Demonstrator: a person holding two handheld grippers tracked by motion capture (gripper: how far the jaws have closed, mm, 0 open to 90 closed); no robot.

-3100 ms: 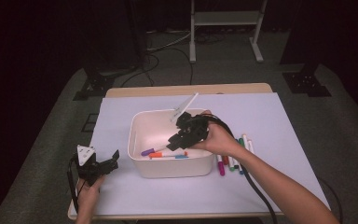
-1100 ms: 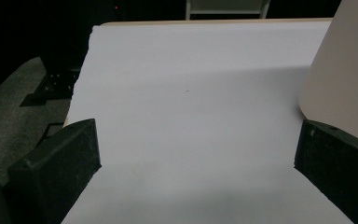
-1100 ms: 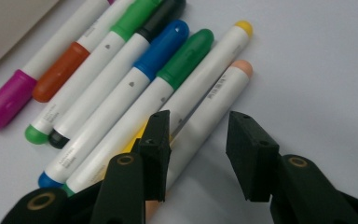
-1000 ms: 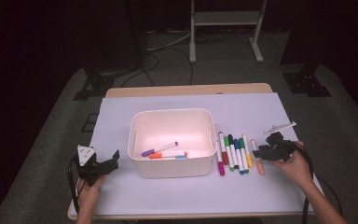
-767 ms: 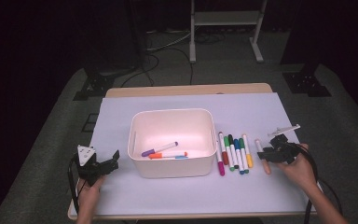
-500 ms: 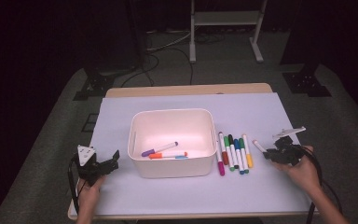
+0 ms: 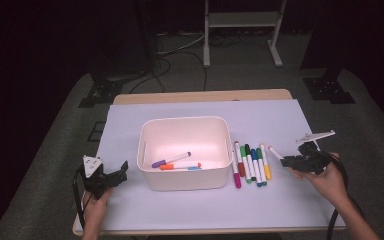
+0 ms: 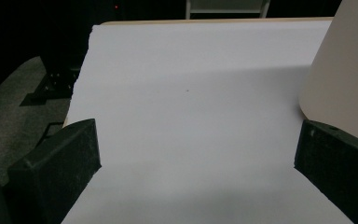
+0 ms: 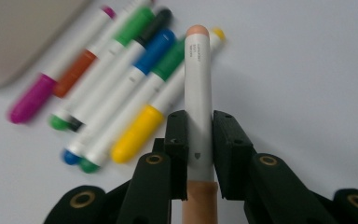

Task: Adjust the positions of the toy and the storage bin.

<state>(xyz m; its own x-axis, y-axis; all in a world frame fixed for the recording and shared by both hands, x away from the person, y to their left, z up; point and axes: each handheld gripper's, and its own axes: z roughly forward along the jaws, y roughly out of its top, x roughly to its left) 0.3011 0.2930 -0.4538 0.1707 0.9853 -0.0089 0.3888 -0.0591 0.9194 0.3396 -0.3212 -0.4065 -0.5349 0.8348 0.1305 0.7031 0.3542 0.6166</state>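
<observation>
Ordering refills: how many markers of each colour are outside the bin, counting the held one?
Green: 2
Magenta: 1
Orange: 1
Black: 1
Blue: 1
Yellow: 1
Peach, held: 1
Total: 8

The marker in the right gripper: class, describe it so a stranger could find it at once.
Start at the white bin, then pass the row of markers lying right of it. Beyond them the right gripper pinches a white marker with a peach-tan cap, lifted apart from that row.

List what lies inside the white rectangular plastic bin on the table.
Inside the white rectangular plastic bin lie a purple-capped marker and an orange-capped marker. The near wall hides the floor strip closest to the person.
</observation>
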